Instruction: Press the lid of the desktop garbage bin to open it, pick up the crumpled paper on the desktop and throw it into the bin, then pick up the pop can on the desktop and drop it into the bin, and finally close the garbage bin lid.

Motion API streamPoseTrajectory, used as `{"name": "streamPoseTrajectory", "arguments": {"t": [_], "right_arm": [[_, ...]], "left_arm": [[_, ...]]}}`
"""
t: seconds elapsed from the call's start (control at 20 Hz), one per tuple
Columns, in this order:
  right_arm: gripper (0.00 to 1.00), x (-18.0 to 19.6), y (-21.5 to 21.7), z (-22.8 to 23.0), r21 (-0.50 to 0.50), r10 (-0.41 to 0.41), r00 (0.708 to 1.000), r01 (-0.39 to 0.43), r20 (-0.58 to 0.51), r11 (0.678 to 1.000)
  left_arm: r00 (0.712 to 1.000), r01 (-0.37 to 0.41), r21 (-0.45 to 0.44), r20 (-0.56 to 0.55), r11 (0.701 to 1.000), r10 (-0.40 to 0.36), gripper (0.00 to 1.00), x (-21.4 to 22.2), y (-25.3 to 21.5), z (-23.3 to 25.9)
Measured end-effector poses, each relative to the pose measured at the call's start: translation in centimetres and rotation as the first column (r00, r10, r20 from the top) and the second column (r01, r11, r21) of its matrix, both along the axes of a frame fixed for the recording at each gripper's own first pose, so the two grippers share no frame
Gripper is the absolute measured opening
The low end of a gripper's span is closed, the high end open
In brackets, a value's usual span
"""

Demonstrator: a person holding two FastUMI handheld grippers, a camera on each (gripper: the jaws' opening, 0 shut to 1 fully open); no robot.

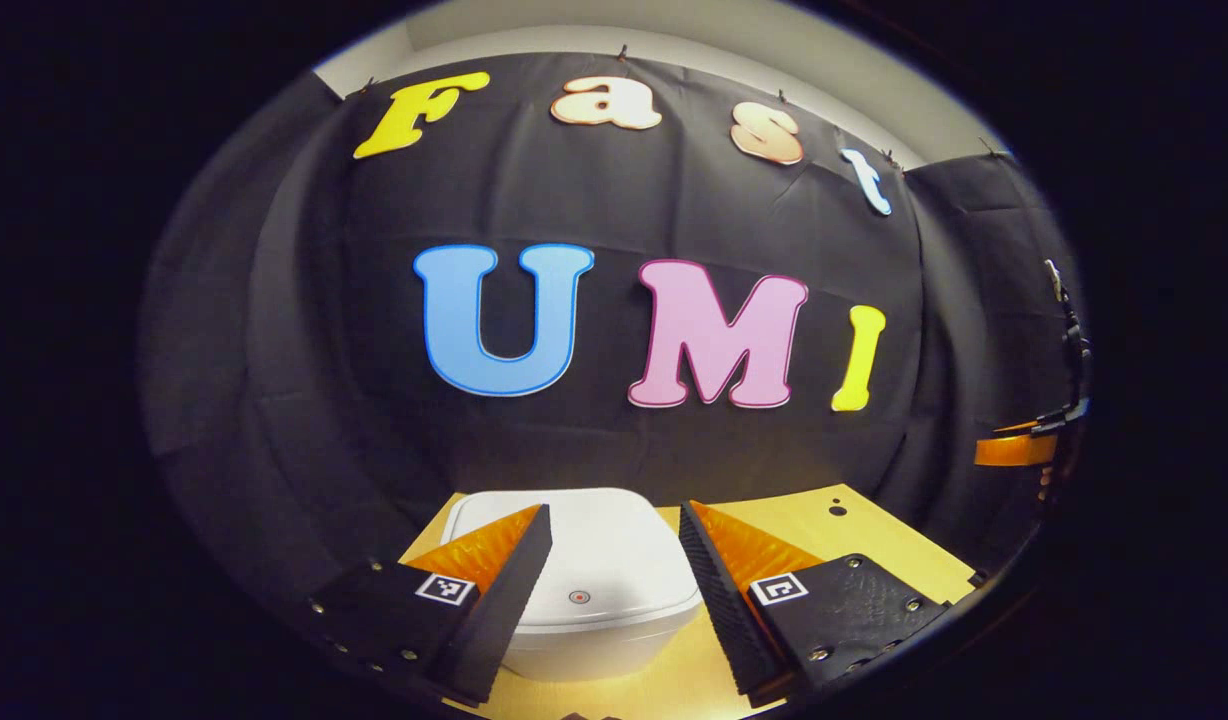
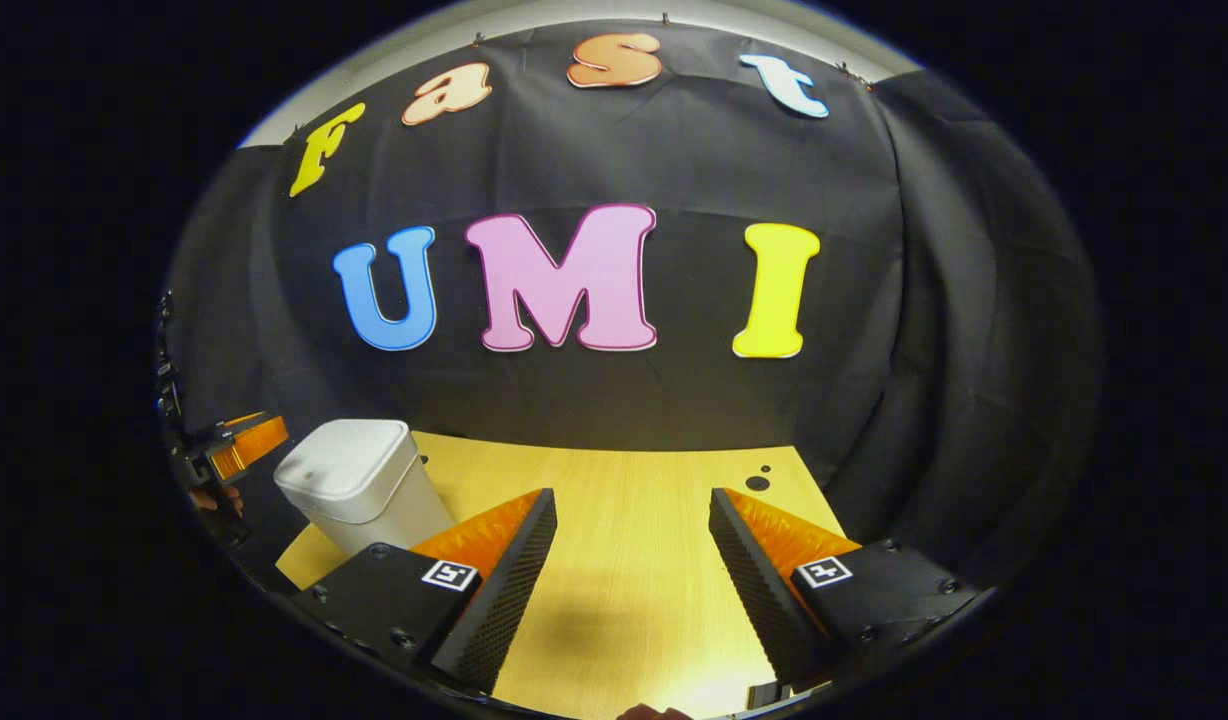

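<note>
- Black cloth wall [image 2: 674, 400] at the back, light wooden desktop [image 2: 624, 540] in front of it, with a couple of small dark holes [image 2: 757, 482] near the far right corner.
- Garbage bin [image 2: 359, 485]: white plastic, rounded-rectangular, walls tapering towards the base. Lid [image 1: 584, 550] is down flat and closed, with a small round button [image 1: 578, 597] near its front edge.
- Bin stands on the left part of the desktop, near the left edge as the right gripper view shows it.
- Left gripper [image 1: 614, 570]: jaws spread wide, nothing held. It hovers just above and in front of the bin; the lid shows between its fingers, whether any finger touches it I cannot tell.
- Right gripper [image 2: 624, 560]: jaws spread wide, empty, over bare desktop to the right of the bin, well apart from it.
- In the right gripper view the left gripper appears at the far left edge, beside the bin.
</note>
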State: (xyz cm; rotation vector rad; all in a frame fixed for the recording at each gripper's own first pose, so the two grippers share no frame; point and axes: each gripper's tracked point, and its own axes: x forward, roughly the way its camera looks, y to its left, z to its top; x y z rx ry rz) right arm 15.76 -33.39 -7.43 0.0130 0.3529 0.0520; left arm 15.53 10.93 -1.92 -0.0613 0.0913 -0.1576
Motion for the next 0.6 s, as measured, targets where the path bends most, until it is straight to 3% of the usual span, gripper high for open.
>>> {"name": "streamPoseTrajectory", "arguments": {"t": [0.4, 0.6], "right_arm": [[0.99, -5.7, 2.5, 6.2, -0.028, -0.078, 0.986, 0.083, 0.149, 0.996], [0.99, -6.9, 3.0, 7.1, -0.076, -0.027, 0.978, 0.043, 0.205, 0.996]], "left_arm": [[0.988, 0.063, -0.104, 0.147, 0.993, -0.047, 0.87, -4.3, -2.3, 6.1], [0.978, 0.013, -0.118, 0.209, 0.993, 0.012, 0.84, -8.2, -2.9, 7.2]]}}
